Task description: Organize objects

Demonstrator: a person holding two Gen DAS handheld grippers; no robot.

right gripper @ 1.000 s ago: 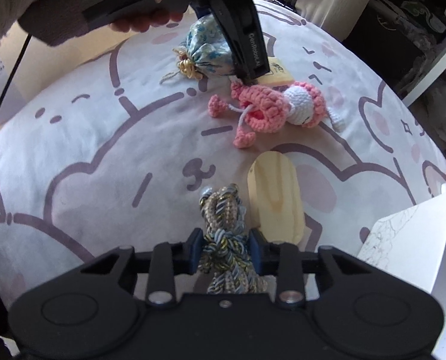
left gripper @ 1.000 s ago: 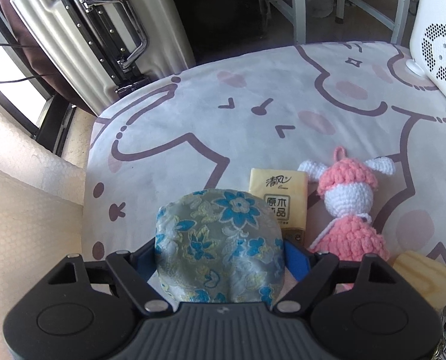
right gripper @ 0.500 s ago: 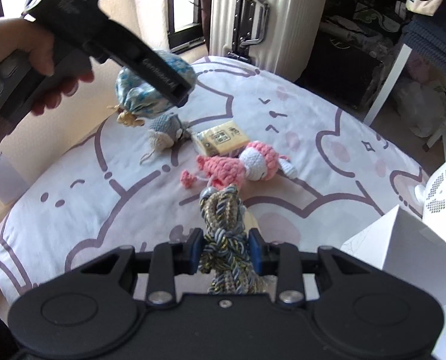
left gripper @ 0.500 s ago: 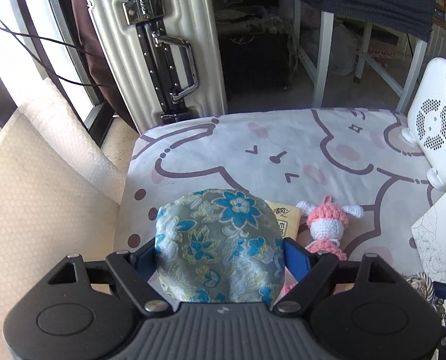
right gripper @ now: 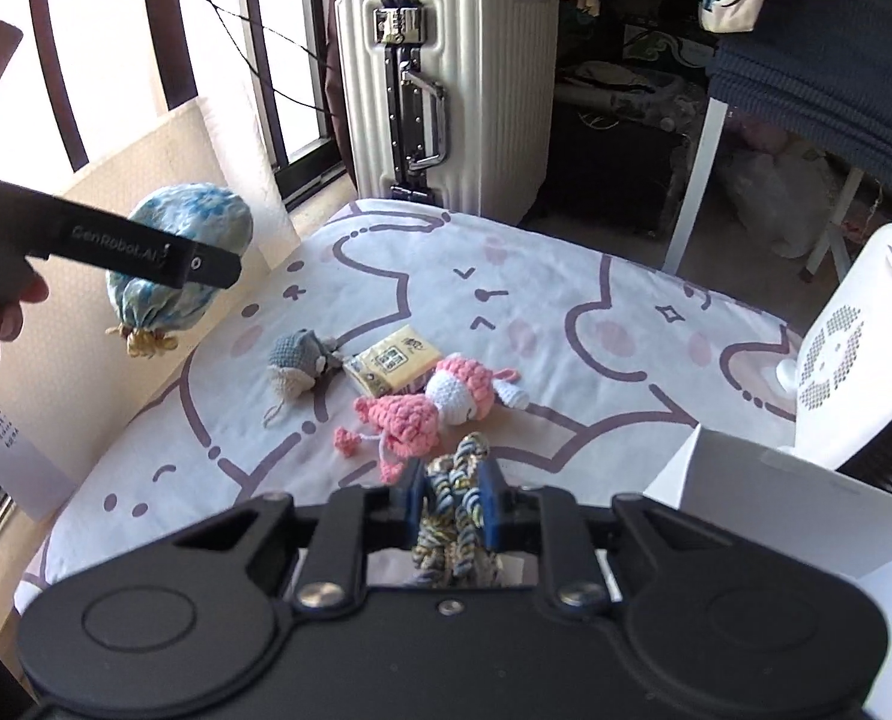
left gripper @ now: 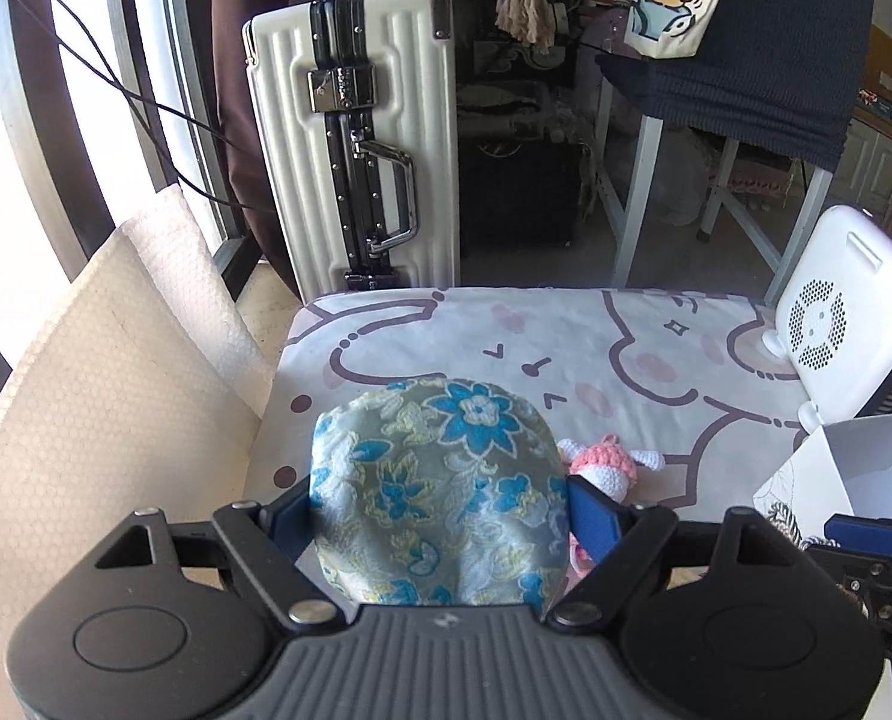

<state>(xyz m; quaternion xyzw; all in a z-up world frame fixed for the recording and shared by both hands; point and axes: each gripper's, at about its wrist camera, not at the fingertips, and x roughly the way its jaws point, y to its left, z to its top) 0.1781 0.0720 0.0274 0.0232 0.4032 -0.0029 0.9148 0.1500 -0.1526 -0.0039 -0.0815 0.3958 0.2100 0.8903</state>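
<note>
My left gripper (left gripper: 440, 516) is shut on a round floral brocade pouch (left gripper: 437, 504), held well above the bed. The right wrist view shows that pouch (right gripper: 176, 258) hanging from the left gripper's finger (right gripper: 140, 249), its tassel pointing down. My right gripper (right gripper: 452, 501) is shut tight on a braided blue-and-tan rope (right gripper: 455, 504), lifted clear of the sheet. On the cartoon-print bed sheet (right gripper: 566, 300) lie a pink crochet doll (right gripper: 428, 402), a grey crochet toy (right gripper: 299, 363) and a yellow tissue pack (right gripper: 395, 360).
A white box (right gripper: 776, 516) stands at the right, beside a white fan-like device (right gripper: 848, 354). A white suitcase (right gripper: 440, 72) stands beyond the bed's far edge. Bubble wrap (left gripper: 86, 408) leans at the left. A desk with dark cloth (left gripper: 746, 78) is at the back right.
Both grippers have risen off the bed with their loads, so the sheet and toys look smaller and farther. The right jaws have squeezed tighter on the rope.
</note>
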